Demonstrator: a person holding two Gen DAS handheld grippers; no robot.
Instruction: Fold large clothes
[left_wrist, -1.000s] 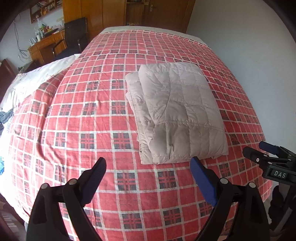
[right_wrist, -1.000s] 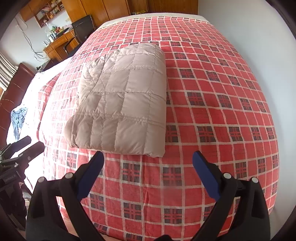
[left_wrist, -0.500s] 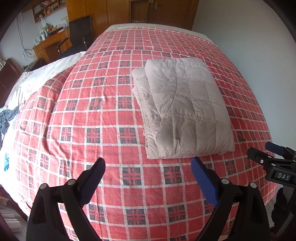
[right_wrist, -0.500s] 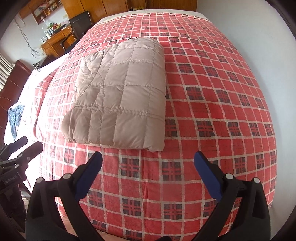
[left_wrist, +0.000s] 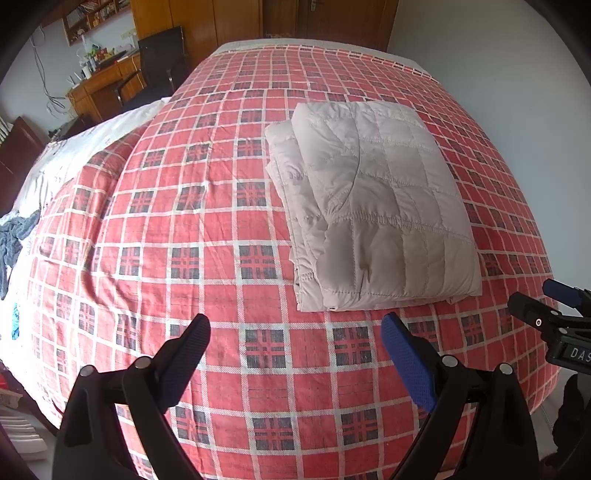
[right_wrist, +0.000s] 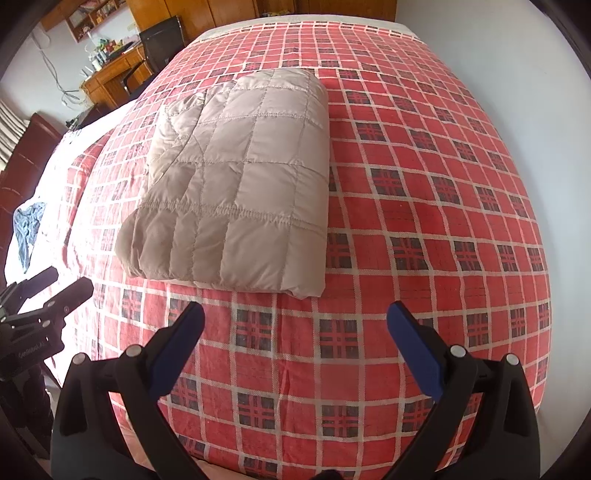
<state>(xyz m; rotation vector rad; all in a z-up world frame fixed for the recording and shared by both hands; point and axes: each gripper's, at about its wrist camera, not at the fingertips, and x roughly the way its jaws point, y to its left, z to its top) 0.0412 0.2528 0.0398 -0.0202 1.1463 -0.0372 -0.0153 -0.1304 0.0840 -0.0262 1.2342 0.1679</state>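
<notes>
A beige quilted jacket (left_wrist: 373, 210) lies folded into a thick rectangle on the red plaid bedspread (left_wrist: 184, 229). In the right wrist view the same jacket (right_wrist: 240, 184) sits left of centre. My left gripper (left_wrist: 295, 328) hangs open over the bedspread, short of the jacket's near edge and holding nothing. My right gripper (right_wrist: 295, 314) is open too, just in front of the jacket's near right corner, with nothing between its fingers. The right gripper's tip (left_wrist: 554, 317) shows at the right edge of the left wrist view, and the left gripper's tip (right_wrist: 48, 295) at the left of the right wrist view.
A white sheet (left_wrist: 74, 147) with a blue-grey cloth (left_wrist: 14, 236) lies at the bed's left side. A wooden desk (left_wrist: 103, 88), a dark chair (left_wrist: 159, 59) and wardrobe doors (left_wrist: 295, 18) stand beyond the bed. A pale wall (left_wrist: 498, 74) runs along the right.
Both grippers have drawn back and risen a little from the bed, so the folded jacket sits farther away in view. The jacket has not moved and both grippers stay open.
</notes>
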